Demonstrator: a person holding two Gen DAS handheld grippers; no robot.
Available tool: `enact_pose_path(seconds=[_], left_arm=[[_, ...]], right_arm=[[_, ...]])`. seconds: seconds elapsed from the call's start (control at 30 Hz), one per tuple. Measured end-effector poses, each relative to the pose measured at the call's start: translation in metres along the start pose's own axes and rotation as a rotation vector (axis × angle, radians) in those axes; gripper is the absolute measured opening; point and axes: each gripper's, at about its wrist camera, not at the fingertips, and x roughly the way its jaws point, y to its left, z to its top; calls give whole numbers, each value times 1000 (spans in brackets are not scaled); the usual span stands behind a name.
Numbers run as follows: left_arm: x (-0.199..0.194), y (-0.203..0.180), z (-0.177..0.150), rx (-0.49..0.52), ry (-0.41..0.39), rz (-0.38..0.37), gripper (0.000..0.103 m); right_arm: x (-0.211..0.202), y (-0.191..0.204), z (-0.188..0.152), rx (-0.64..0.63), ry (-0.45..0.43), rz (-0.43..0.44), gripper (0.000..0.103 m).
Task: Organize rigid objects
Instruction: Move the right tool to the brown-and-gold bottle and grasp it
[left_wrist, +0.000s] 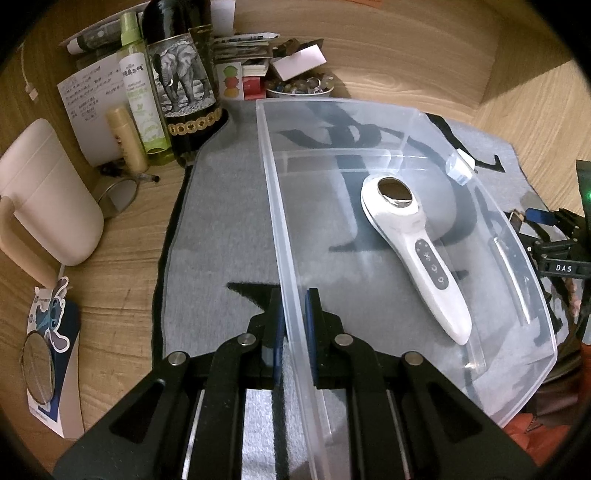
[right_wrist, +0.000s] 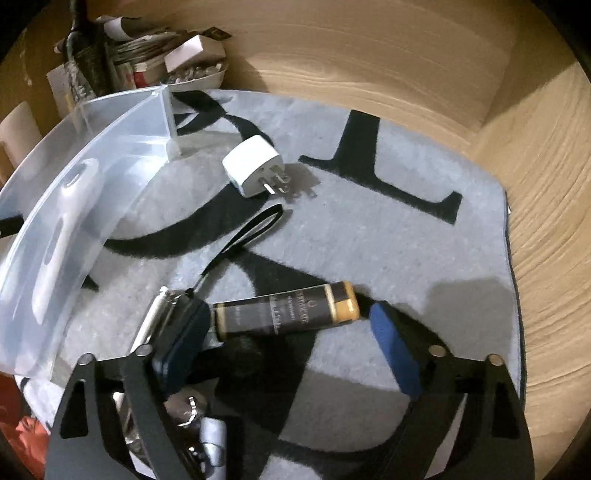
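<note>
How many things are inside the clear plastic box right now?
1: the white handheld massager with a shiny metal head lies in the clear plastic box. The white plug adapter and brown tube lie outside on the mat.

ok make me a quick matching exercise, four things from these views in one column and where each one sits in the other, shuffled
Things:
1. white handheld device
2. white plug adapter
3. dark tube with gold cap
4. left gripper

Places:
A. between the open right gripper fingers
B. inside the clear bin
C. clamped on the bin's wall
D. on the grey mat, outside the bin

Pairs: 1-B, 2-D, 3-A, 4-C
</note>
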Motion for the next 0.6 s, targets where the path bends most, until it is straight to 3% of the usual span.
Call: enact_pose_path(seconds=[0.17, 0.27, 0.3, 0.4, 0.6], left_arm=[[0, 0, 0, -8, 1, 5, 11], [0, 0, 0, -11, 4, 9, 11], [0, -1, 0, -11, 5, 10, 11], [0, -1, 1, -12, 7, 12, 11], [0, -1, 1, -10, 6, 10, 11]], right_arm=[[5, -15, 1, 50, -6, 48, 92], [7, -18, 0, 64, -20, 64, 87], [7, -19, 0, 63, -23, 69, 79], [6, -21, -1, 71, -31, 78, 78], [-1, -34, 4, 122, -41, 75, 39]])
